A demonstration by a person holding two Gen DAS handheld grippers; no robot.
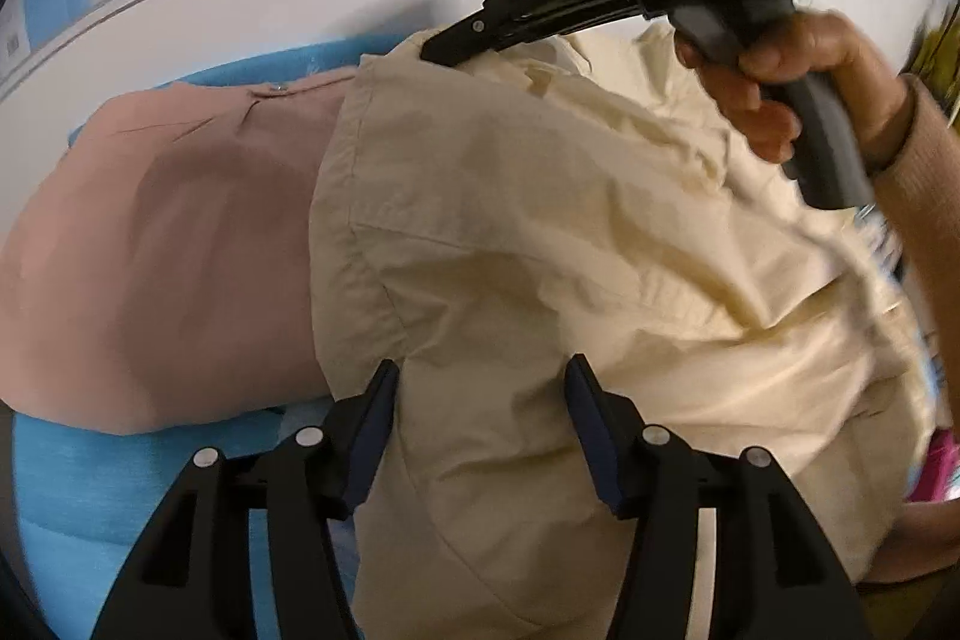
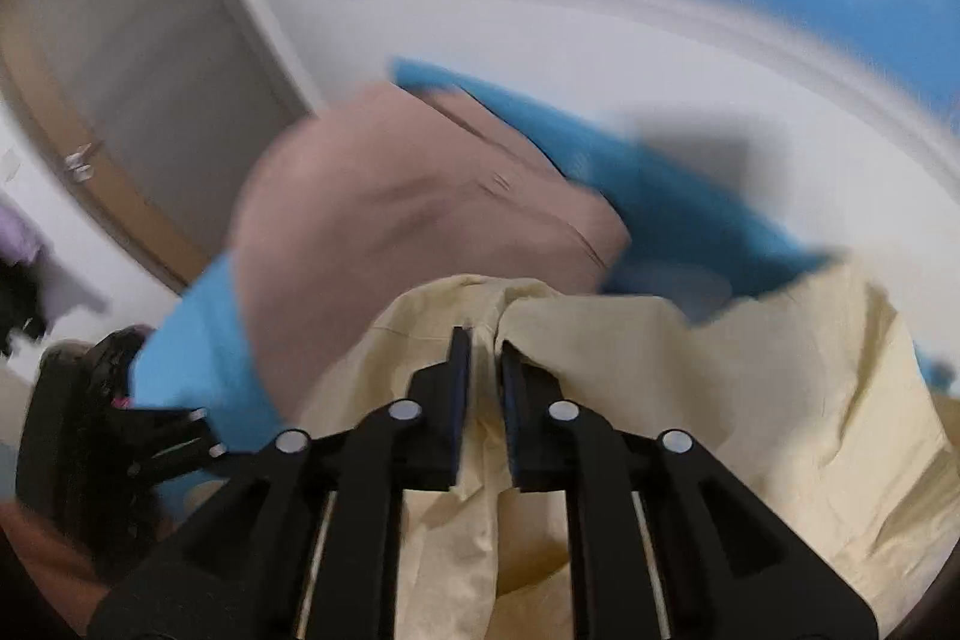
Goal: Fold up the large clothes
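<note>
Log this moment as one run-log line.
task: fold clothes | right gripper: shut on cream shirt | left gripper: open over shirt | pink garment: beside, on blue cloth

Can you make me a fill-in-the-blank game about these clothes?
1. The right gripper has its jaws shut on the ____ garment.
2. The left gripper has its jaws ____ around the same garment.
3. Beside it lies a folded ____ garment.
4. Both rest on a ____ cloth.

Missing words: cream; open; pink; blue
</note>
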